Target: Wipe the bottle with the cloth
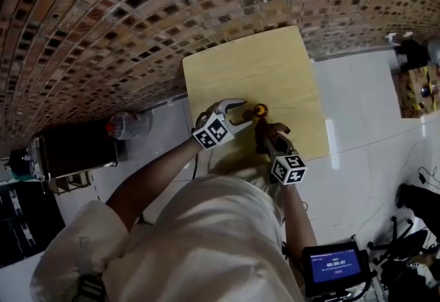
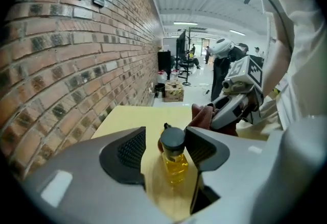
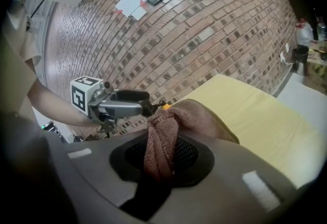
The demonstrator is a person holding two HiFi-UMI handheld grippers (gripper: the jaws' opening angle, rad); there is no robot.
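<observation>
Standing upright between the jaws of the left gripper [image 2: 164, 132], the bottle [image 2: 175, 164] (dark cap [image 2: 172, 139], yellow liquid below) is the nearest thing in that gripper's own view. The jaws stand well apart. A clear gap separates the cap from the left pad, and the right pad sits just beside the cap, though I cannot tell whether it touches. Neither pad presses, so the bottle appears to rest on the yellow table [image 2: 122, 116] under its own weight.

Just past the bottle is the right gripper [image 3: 162, 160], its jaws closed tight on a bunched brown cloth [image 3: 196, 116] that drapes forward over the lower jaw. In the right gripper view a sliver of orange shows beyond the cloth's top fold, so the bottle lies directly ahead of the cloth and a little to its left, very near it. Whether the two already touch I cannot tell.

The bottle's long axis is vertical, so a wipe would likely run up and down its side. The right hand carries the cloth, while the left hand is the closer one and straddles the bottle. A sideways push could tip the bottle unless those open jaws steady it.

Farther off, the table runs to a brick wall [image 1: 103, 18].
</observation>
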